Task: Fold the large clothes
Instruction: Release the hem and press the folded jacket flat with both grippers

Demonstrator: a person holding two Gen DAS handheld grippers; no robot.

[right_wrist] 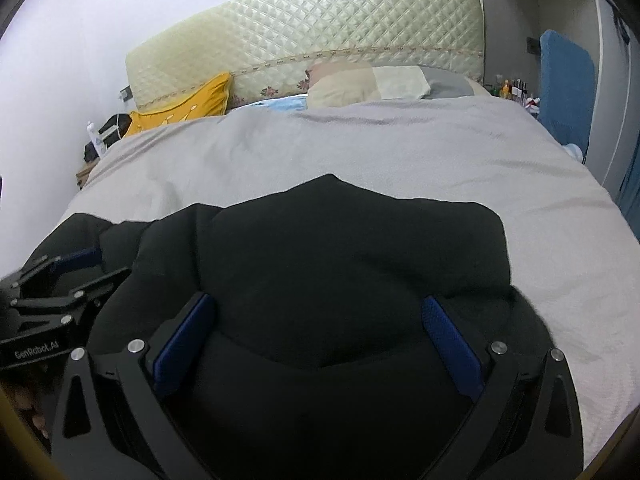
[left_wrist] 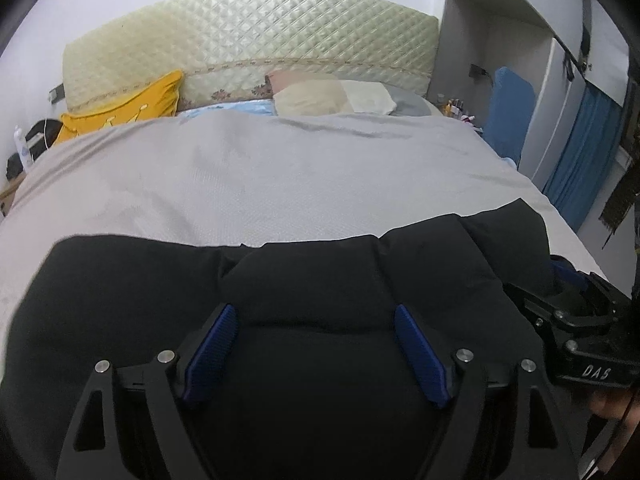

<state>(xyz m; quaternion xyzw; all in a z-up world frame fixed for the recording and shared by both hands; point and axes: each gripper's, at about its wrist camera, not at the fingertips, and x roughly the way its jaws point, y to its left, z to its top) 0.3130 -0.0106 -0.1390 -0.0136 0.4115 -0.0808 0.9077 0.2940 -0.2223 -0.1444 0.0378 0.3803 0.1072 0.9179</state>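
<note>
A: Start at the left gripper (left_wrist: 312, 312). What has it got?

B: Nothing that I can see. Its blue pads (left_wrist: 212, 350) stand well apart with the black jacket (left_wrist: 320, 276) lying between and under them, no fold pinched. The right gripper (right_wrist: 320, 304) is the same, jaws spread about as wide as they go, only black cloth beneath.

A: And the jacket itself?

B: It lies bunched and puffy on the near part of the bed's grey cover (left_wrist: 248, 176), the two grippers side by side over it. Farther off are a yellow cushion (left_wrist: 120, 106), a cream pillow (left_wrist: 332, 98) and the quilted headboard (left_wrist: 248, 36).

A: Which step, then?

B: I'd judge a fold is set down, or a fresh grip is about to be taken. Next each gripper needs an edge or corner; both now sit over the thick middle, so they would have to find the hem first.

A: Any writing?

B: The right gripper's body reads "DAS" in the left view; the left one reads "GenRobot.AI" in the right view.
</note>
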